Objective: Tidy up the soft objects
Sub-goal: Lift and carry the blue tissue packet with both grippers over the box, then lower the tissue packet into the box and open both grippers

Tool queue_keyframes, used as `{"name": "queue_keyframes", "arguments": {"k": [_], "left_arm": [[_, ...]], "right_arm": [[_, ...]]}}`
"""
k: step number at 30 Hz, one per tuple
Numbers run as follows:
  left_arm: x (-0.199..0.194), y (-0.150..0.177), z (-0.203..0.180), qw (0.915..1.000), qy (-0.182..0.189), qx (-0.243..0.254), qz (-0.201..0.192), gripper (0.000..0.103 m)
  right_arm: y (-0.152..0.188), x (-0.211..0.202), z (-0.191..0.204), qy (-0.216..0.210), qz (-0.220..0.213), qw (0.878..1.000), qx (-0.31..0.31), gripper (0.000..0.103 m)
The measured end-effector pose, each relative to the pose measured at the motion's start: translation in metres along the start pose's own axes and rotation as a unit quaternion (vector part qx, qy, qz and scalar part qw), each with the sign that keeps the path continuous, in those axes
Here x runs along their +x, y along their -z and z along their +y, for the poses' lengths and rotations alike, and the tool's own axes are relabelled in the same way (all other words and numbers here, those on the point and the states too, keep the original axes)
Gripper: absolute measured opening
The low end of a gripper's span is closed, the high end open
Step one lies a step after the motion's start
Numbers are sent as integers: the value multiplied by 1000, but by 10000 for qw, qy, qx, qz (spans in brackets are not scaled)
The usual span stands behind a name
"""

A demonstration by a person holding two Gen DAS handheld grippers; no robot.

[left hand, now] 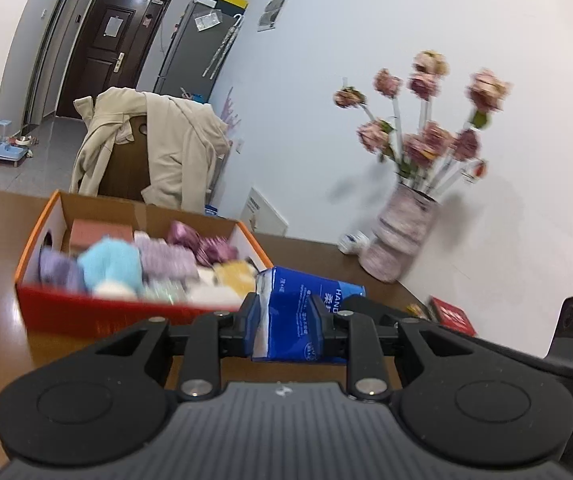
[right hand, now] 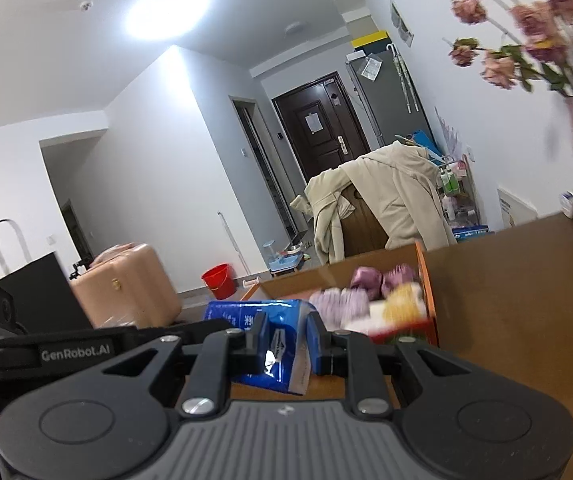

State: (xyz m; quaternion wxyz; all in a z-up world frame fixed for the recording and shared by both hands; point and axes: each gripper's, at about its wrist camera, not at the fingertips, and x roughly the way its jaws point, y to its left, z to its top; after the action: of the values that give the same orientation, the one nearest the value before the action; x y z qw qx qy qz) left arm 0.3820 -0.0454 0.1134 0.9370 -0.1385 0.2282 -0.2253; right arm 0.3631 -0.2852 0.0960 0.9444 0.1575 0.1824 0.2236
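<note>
A blue tissue pack (left hand: 298,312) is held above the brown table by both grippers, one at each end. My left gripper (left hand: 284,314) is shut on one end of it. My right gripper (right hand: 284,334) is shut on the other end of the same pack (right hand: 254,320). Behind it an open orange cardboard box (left hand: 86,312) holds several soft items: a light blue fluffy one (left hand: 112,262), lilac ones and dark purple ones. The box also shows in the right wrist view (right hand: 426,280), just right of the pack.
A pink vase of dried flowers (left hand: 400,236) stands at the table's far right by the wall. A red box (left hand: 452,316) lies near it. A chair draped with a beige coat (left hand: 166,148) stands behind the table.
</note>
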Motion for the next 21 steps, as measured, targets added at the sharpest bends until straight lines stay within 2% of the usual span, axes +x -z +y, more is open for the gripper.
{"name": "queue_keyframes", "arguments": {"k": [6,10,12,14,15,18,21], "left_arm": [[84,-43,57,9995,-159,-246,74,25],[136,-49,93,9982,-290,-452,252,25],[158,-45,108,9968,-469,-486,436,25],[170,-36,118,9956,-558,-395,646,27],[171,-31,121,9954,-581,-378,663,32],[171,-21,124,9954,-641,-264,669,33],[163,-22,120,9960,-630,-215,593,33]], "right_arm": [[-35,107,-31,26,328,9995,-10,20],[-37,172,-50,158,501,9985,-148,20],[-33,202,-62,180,773,9967,-191,19],[-25,226,-70,247,1033,9940,-262,19],[-19,235,-73,309,1115,9929,-291,19],[-3,251,-78,530,1467,9868,-430,19],[3,249,-63,561,1494,9838,-818,19]]}}
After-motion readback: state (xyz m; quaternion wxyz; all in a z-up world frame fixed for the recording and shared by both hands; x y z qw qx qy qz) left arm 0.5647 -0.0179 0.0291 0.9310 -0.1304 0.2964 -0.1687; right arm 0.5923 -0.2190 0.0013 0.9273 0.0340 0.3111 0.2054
